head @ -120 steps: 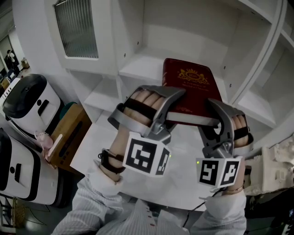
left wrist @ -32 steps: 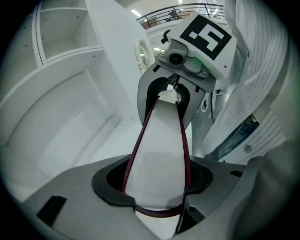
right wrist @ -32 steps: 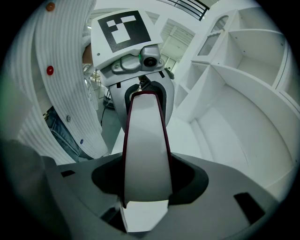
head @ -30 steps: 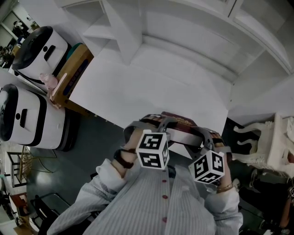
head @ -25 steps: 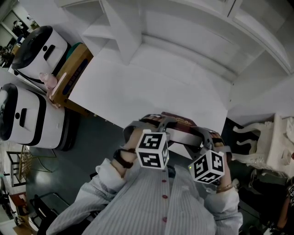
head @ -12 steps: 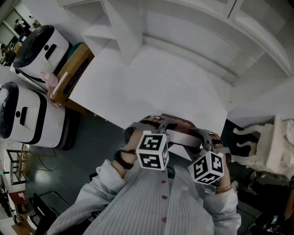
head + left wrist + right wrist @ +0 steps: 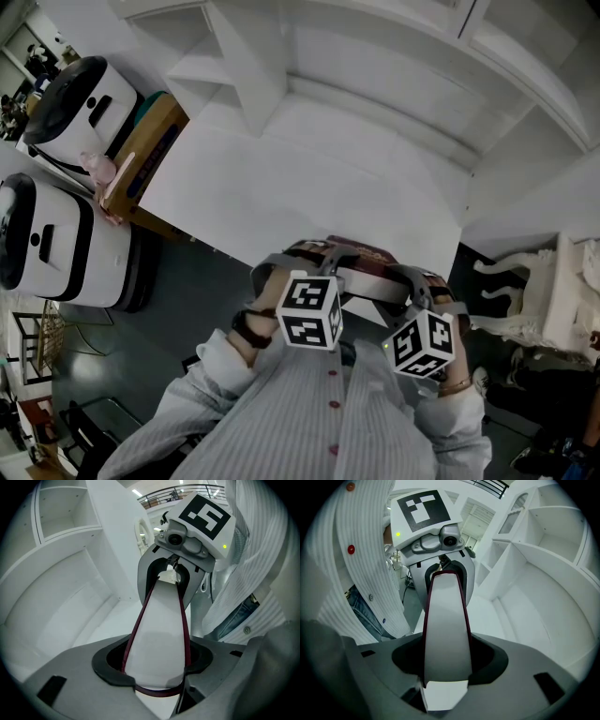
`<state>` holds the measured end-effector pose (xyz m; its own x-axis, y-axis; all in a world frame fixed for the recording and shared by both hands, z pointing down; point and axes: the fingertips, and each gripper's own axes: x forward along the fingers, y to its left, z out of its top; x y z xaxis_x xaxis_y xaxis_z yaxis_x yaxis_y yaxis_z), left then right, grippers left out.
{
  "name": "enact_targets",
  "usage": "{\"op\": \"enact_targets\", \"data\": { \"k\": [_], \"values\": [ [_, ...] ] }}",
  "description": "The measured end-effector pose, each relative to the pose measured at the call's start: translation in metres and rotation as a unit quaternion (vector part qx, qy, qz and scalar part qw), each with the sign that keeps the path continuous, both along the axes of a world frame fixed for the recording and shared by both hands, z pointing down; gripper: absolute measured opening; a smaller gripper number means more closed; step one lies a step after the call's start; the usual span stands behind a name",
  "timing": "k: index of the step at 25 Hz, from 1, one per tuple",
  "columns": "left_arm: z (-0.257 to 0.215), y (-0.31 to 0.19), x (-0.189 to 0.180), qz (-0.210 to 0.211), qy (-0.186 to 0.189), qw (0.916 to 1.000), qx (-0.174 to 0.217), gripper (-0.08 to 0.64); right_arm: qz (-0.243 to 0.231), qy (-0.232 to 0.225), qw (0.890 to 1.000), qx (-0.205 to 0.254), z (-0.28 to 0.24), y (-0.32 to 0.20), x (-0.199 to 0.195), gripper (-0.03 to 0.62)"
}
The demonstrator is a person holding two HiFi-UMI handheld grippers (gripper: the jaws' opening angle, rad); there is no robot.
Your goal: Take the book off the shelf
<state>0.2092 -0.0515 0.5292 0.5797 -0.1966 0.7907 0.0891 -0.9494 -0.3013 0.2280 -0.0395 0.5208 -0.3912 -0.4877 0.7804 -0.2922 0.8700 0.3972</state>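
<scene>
Fingers of the left gripper and the right gripper are seen in the head view clamped at a middling width on opposite ends of one dark red hardcover book. It is held roughly flat close to the person's striped shirt, by the near edge of the white table and well apart from the white shelf unit. Two grippers are counted, each with one marker cube. Two rounded white-and-black machines are placed at the left with one brown wooden box beside them, and one ornate white chair is seen at the right.

From the left gripper view, the white page block is seen running away between the jaws, edged by a red cover on each side. Both grey pads are pressed against the covers, and the far end is gripped by the right gripper.

From the right gripper view, the same is shown from the other end. The pads are closed on the covers, the gap is filled by the book's thickness, and the far end is held by the left gripper.
</scene>
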Motion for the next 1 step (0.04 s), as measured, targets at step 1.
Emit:
{"op": "enact_targets", "data": {
  "k": [1],
  "values": [
    [0.0001, 0.0005, -0.0007, 0.0, 0.0, 1.0, 0.0, 0.264, 0.0, 0.0, 1.0, 0.0, 0.0001, 0.0005, -0.0007, 0.225]
  ]
}}
